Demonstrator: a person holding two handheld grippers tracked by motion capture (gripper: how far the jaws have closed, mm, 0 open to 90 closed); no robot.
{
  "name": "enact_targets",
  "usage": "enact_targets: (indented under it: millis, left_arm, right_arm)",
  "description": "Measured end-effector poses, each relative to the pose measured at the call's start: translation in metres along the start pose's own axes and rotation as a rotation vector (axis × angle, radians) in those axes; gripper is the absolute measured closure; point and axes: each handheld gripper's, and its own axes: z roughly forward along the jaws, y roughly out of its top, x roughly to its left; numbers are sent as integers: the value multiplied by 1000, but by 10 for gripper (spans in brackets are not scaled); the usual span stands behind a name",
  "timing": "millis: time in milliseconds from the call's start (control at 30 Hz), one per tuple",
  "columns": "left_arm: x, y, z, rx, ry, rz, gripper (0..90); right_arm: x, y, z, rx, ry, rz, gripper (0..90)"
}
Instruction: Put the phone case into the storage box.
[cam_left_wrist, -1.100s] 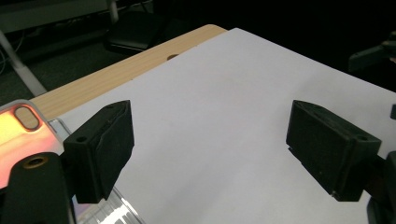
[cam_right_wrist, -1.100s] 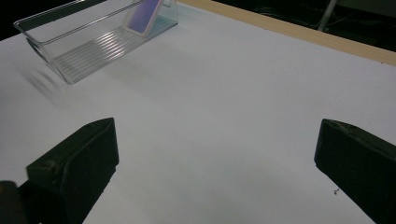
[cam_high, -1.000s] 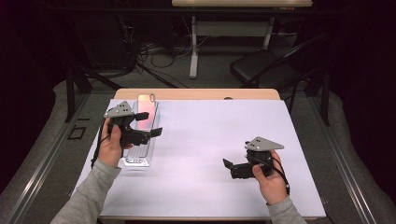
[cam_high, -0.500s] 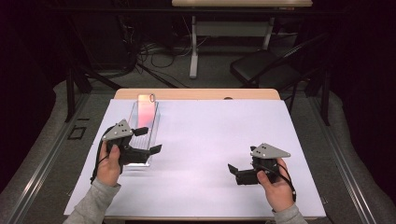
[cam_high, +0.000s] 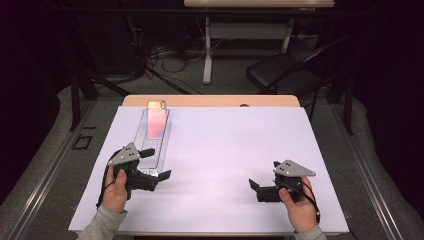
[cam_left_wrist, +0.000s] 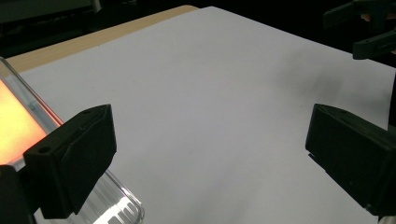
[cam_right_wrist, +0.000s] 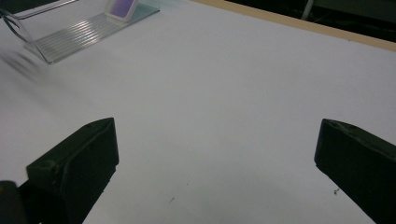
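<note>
Your left gripper (cam_high: 156, 165) has just been opening up, jaws wide with nothing between them, and it's backed off toward you from the clear tray (cam_high: 150, 145), so that tray looks set down and done. The tray sits at the table's left with a pink card (cam_high: 156, 120) standing in its far end. Right gripper (cam_high: 255, 187) is wide and empty too. The left gripper view catches the tray's rounded edge (cam_left_wrist: 116, 198) right beside one jaw, which the high view can't resolve.
</note>
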Motion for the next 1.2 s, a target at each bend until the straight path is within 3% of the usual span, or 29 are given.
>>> enact_targets:
  millis: [200, 600, 1200]
  left_arm:
    - [-4, -12, 6, 11, -17, -11, 2]
    - [-11, -28, 9, -4, -42, 12, 2]
    - [-10, -41, 20, -1, -66, 22, 2]
  right_arm:
    - [-2, -8, 2, 3, -9, 11, 0]
    - [1, -19, 7, -16, -18, -7, 0]
    - [-2, -30, 13, -27, -11, 15, 0]
